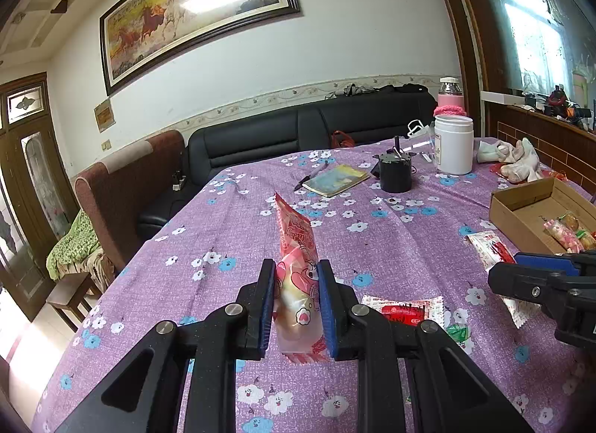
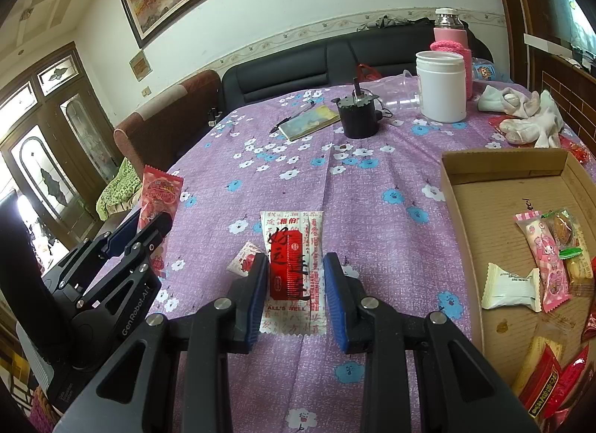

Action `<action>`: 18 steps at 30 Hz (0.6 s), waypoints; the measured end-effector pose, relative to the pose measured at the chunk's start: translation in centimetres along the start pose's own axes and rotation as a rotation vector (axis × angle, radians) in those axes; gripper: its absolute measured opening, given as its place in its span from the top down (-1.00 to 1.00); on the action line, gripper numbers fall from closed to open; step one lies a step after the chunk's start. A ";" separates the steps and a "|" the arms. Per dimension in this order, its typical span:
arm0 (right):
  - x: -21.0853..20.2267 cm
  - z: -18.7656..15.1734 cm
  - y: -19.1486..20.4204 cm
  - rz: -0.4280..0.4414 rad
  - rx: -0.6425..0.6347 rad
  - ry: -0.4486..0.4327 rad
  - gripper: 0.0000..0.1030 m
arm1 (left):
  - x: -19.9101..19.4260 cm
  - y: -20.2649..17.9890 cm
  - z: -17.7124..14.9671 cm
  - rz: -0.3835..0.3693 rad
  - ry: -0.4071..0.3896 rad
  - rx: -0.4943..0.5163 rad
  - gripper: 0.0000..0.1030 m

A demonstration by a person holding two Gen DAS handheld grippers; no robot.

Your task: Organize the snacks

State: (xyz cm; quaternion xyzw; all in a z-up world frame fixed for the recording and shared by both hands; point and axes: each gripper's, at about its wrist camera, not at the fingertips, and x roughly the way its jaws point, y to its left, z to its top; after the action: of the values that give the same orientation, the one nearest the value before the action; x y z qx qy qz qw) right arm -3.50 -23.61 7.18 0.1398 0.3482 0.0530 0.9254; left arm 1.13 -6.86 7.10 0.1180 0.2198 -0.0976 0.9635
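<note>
**Pink snack packet held up, white-and-red packet clamped over the cloth**

A pink snack packet (image 1: 298, 276) is pinched upright between the blue pads of the left gripper (image 1: 296, 302), at the lower centre of the left wrist view, raised above the purple flowered tablecloth (image 1: 223, 231). To its lower right a small red-and-white sachet (image 1: 404, 309) lies flat on the cloth. In the right wrist view a white-and-red packet (image 2: 294, 269) is seen between the pads of the right gripper (image 2: 296, 299); the pads are closed against its sides, low over the cloth. Both grippers are angled downward over the table.

At the right edge of that view an open cardboard box (image 2: 503, 168) is placed, holding several wrapped snacks, among them a white pouch (image 2: 510, 287) and a pink stick packet (image 2: 547, 261). Farther back, toward the upper centre, a black pot (image 2: 359, 116), a notebook (image 2: 309, 122) and a white jar (image 2: 441, 86) are set, well apart from the grippers.
</note>
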 end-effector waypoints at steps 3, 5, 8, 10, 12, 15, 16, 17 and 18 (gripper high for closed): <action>-0.1 0.2 -0.2 -0.004 0.005 -0.005 0.43 | 0.0 0.0 0.0 0.002 -0.001 0.000 0.55; -0.3 0.4 -0.6 -0.012 0.016 -0.016 0.43 | -0.1 0.0 0.1 0.000 -0.003 0.000 0.55; -0.7 0.9 -1.4 -0.028 0.042 -0.033 0.43 | -0.7 0.0 0.4 -0.020 -0.016 -0.006 0.55; -0.8 1.2 -2.3 -0.049 0.065 -0.041 0.43 | -1.1 -0.1 0.6 -0.038 -0.029 -0.008 0.56; -0.9 1.5 -3.3 -0.065 0.096 -0.038 0.43 | -1.4 -0.3 0.7 -0.075 -0.036 -0.006 0.56; -1.1 1.9 -4.9 -0.079 0.152 -0.029 0.43 | -1.7 -0.7 0.8 -0.103 -0.030 -0.016 0.56; -1.3 2.1 -5.5 -0.084 0.170 -0.029 0.43 | -1.8 -0.7 0.9 -0.120 -0.019 -0.025 0.56; -1.6 2.2 -6.0 -0.086 0.186 -0.035 0.43 | -1.9 -0.8 1.1 -0.140 -0.002 -0.039 0.56; -2.3 2.5 -6.8 -0.086 0.211 -0.050 0.43 | -2.0 -1.0 1.2 -0.159 0.011 -0.045 0.56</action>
State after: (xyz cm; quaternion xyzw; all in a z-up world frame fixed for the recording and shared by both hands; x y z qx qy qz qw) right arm -3.62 -31.09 8.40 0.2226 0.3344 -0.0272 0.9154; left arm -0.37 -7.84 8.87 0.0789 0.2359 -0.1680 0.9539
